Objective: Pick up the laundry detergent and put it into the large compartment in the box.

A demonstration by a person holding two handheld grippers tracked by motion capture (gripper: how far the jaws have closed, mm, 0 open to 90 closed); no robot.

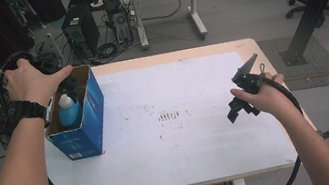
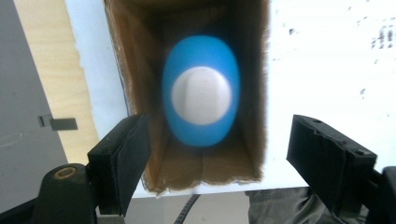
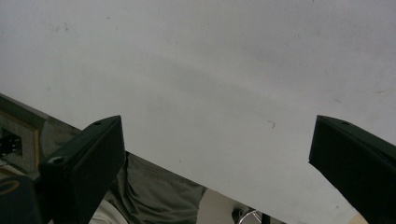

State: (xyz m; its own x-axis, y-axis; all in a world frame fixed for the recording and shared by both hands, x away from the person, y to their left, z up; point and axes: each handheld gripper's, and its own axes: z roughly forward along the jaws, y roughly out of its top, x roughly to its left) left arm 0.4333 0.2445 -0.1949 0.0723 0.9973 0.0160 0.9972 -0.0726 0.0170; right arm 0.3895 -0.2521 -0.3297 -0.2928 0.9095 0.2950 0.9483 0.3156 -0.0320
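Blue bottle (image 2: 201, 102) upright inside box (image 2: 254, 70): light, slick plastic, best gripped at white cap (image 2: 201, 95). Left gripper (image 2: 217, 154) released above box; right gripper (image 3: 217, 158) released, empty.

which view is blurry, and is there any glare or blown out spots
Left gripper view: the blue bottle with its white cap, standing in the open cardboard box, is soft and out of focus, while the left gripper jaws look sharper; the white sheet is washed out bright. Right gripper view: dimmer, even grey light on the sheet, no glare. High view: evenly lit, slightly soft overall.
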